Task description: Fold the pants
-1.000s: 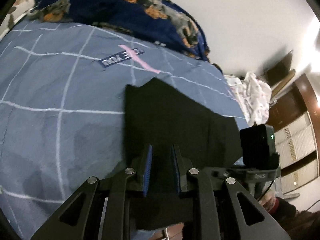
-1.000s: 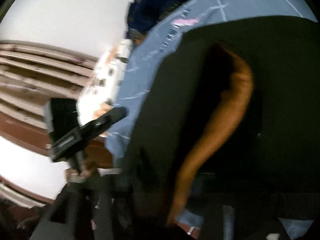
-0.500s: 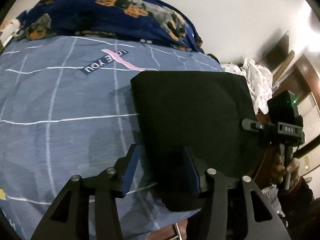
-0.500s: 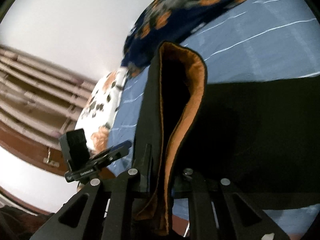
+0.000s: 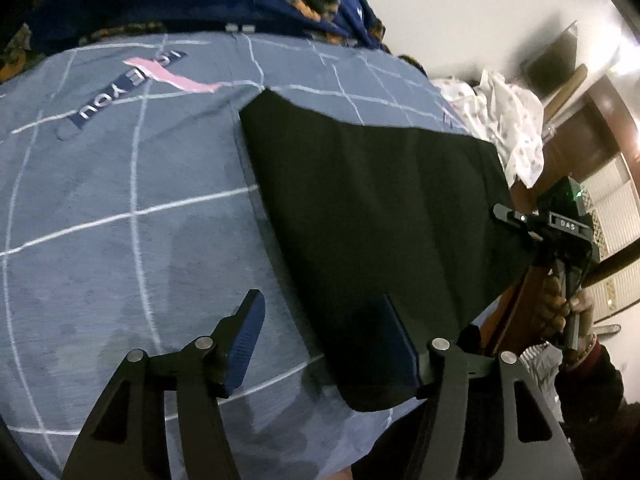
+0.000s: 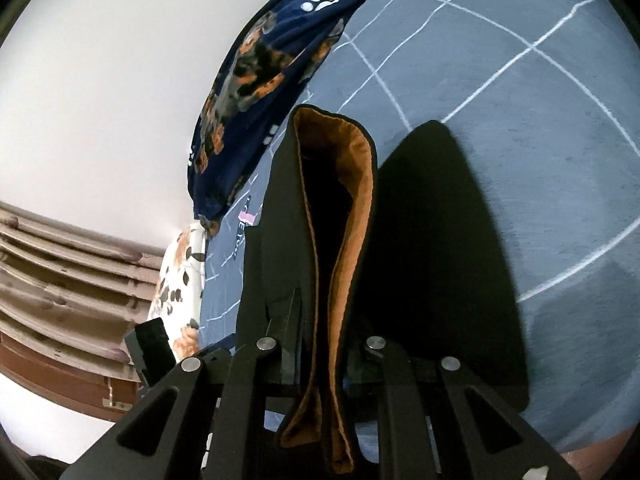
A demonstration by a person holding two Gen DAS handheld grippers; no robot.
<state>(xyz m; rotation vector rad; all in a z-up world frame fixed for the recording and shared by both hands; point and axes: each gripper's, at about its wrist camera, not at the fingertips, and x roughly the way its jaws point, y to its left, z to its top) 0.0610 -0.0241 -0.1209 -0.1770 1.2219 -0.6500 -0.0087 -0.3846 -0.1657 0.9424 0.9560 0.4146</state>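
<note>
In the left wrist view the left gripper (image 5: 322,330) has jaws that have just been opening, now apart over the near edge of the black pants (image 5: 372,216) lying on the bed (image 5: 120,208), while in the right wrist view the right gripper (image 6: 322,312) is clamped on the pants' (image 6: 432,220) orange-lined edge, lifted above the bed (image 6: 540,120).

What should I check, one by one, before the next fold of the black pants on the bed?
1. Left gripper released: ok. Its jaws have just been opening and stand apart, not pinching the black pants.
2. Right gripper keeps its hold: ok, shut on the waistband with the orange lining.
3. Folded part flat on the blue bedsheet: ok in the left wrist view.
4. Pants clear of the dog-print blanket: ok.
5. Edges aligned under the raised part: cannot tell.
</note>
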